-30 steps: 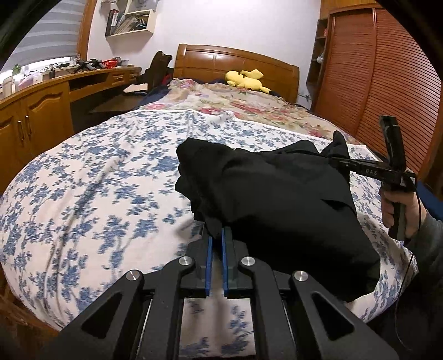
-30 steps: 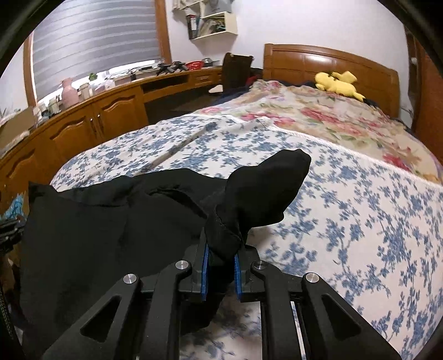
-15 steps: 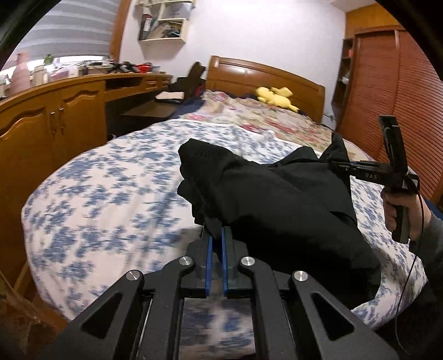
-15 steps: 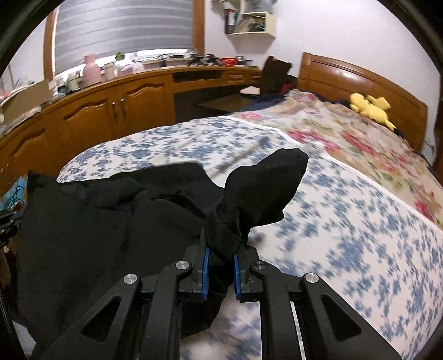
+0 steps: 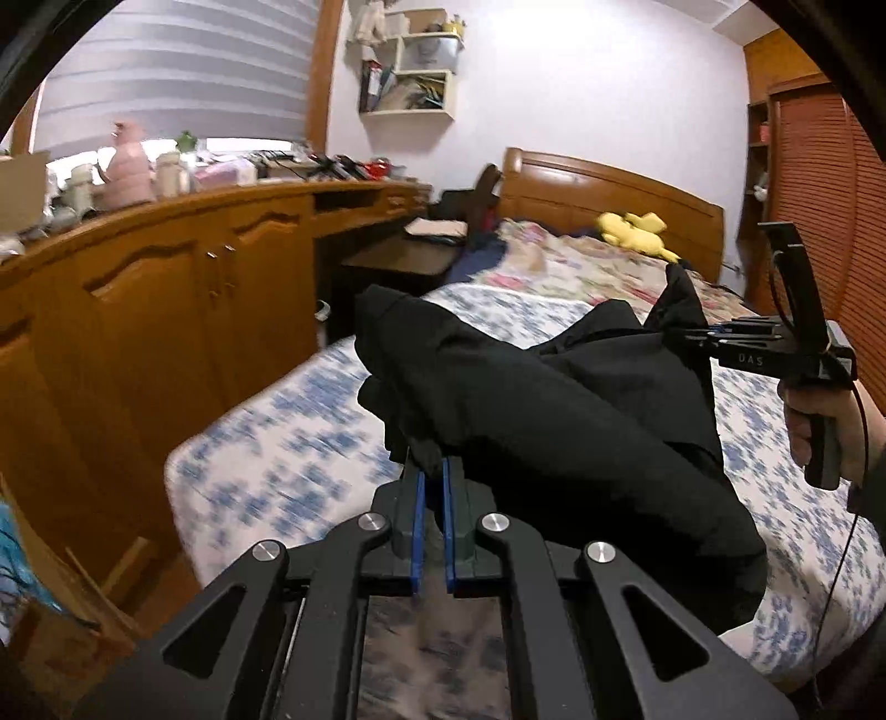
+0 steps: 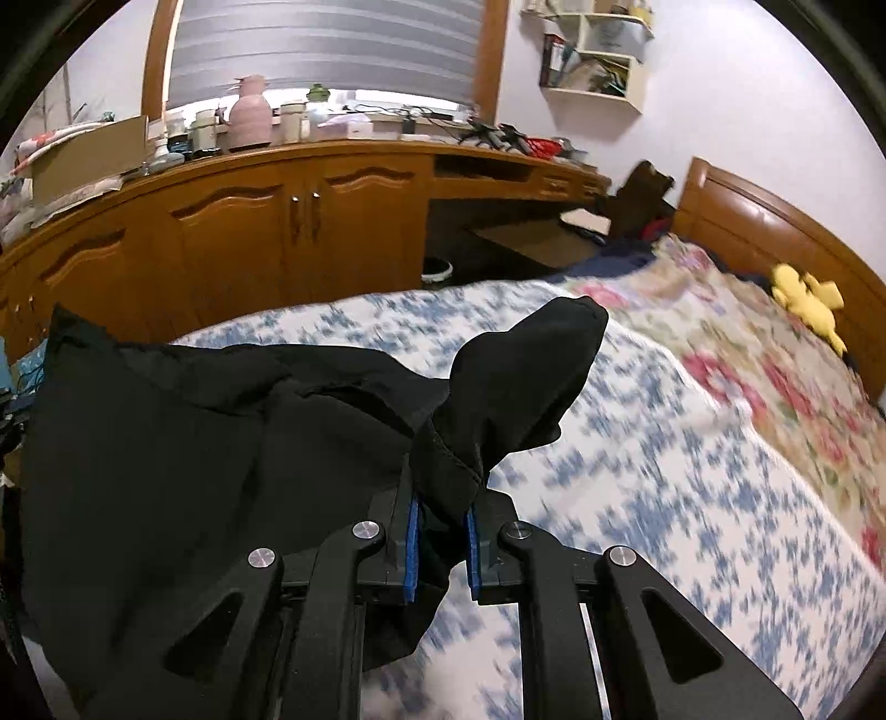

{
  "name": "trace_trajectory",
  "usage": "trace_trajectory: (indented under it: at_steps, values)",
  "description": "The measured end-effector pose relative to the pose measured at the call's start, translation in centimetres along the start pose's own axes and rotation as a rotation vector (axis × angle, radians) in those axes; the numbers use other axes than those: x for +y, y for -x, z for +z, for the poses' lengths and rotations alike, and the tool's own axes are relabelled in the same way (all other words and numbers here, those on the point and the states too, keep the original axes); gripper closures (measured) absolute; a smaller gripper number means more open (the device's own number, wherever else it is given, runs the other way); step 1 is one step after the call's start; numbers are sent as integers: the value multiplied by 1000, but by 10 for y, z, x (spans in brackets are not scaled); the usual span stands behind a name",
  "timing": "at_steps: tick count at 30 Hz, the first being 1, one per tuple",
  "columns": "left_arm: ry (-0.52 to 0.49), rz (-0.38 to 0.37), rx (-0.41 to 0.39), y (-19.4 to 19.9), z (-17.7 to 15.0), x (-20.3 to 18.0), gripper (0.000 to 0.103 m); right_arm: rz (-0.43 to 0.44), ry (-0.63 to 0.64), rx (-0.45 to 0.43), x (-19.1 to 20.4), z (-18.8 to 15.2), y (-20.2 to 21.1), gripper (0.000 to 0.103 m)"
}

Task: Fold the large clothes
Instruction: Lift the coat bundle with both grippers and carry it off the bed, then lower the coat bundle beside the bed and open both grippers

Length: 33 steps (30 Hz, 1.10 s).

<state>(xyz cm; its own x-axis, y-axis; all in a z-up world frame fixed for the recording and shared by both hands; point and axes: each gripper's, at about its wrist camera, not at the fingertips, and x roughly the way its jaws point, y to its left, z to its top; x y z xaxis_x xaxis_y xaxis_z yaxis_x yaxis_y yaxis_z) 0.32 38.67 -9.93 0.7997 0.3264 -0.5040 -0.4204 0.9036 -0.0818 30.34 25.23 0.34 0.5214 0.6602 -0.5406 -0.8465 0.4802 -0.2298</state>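
I'm looking at a plain black garment [image 5: 554, 410], no print on it anywhere. My left gripper [image 5: 433, 487] is matte black with bright blue pads, and the right gripper [image 6: 441, 515] matches it: black frame, blue pads, silver screw heads. Under it all, the duvet [image 6: 664, 471] is white scattered with blue flowers. Further up the bed, a second cover [image 6: 775, 354] is cream with pink and red blossoms. There's a yellow soft toy [image 5: 637, 232] against the warm brown headboard [image 5: 609, 183]. The cabinets [image 6: 277, 221] are honey-orange wood, the wall [image 5: 581, 83] is pale lilac, the blind [image 6: 332, 44] is striped grey and white.
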Motion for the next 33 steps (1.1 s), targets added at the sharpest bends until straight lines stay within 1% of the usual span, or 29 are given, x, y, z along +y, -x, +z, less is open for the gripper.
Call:
trace_trajectory:
  at_steps: [3, 6, 9, 12, 15, 18, 20, 21, 22, 23, 24, 25, 27, 28, 29, 31, 33]
  values:
    - [-3, 45, -13, -2, 11, 22, 97, 3, 14, -4, 10, 20, -18, 90]
    - [-1, 82, -14, -5, 15, 38, 97, 13, 26, -6, 21, 36, -40, 90]
    - [10, 125, -5, -12, 14, 56, 97, 25, 26, -13, 28, 44, -59, 90]
    - [25, 164, 20, -21, 9, 73, 97, 36, 16, -22, 38, 55, -81, 90]
    - [45, 192, 72, -31, -2, 84, 97, 55, 5, 5, 43, 47, -96, 88]
    - [75, 212, 119, -40, -17, 90, 96, 47, 13, 39, 45, 34, -104, 85]
    - [82, 224, 123, -42, -25, 90, 95, 19, 34, 64, 46, 25, -107, 78]
    - [83, 232, 121, -41, -27, 89, 93, 5, 38, 72, 46, 22, -107, 74]
    - [84, 238, 119, -40, -29, 88, 88, 4, 40, 75, 43, 18, -105, 64]
    - [87, 247, 118, -37, -31, 88, 77, 12, 35, 75, 39, 14, -102, 56]
    - [89, 249, 117, -34, -32, 89, 71, 17, 28, 73, 37, 13, -100, 54]
    - [92, 247, 110, -31, -31, 91, 61, 19, 25, 69, 33, 9, -95, 53]
    - [94, 243, 99, -22, -31, 89, 59, 46, 34, 44, 31, 3, -81, 52]
    - [94, 242, 98, -18, -30, 87, 51, 62, 39, 38, 31, 0, -75, 50]
    - [94, 236, 91, -13, -28, 84, 35, 72, 41, 35, 31, -3, -69, 49]
    - [95, 217, 67, -5, -24, 78, 17, 89, 43, 25, 30, -11, -55, 46]
    - [82, 221, 42, 3, -17, 68, 15, 112, 30, 9, 28, -18, -40, 43]
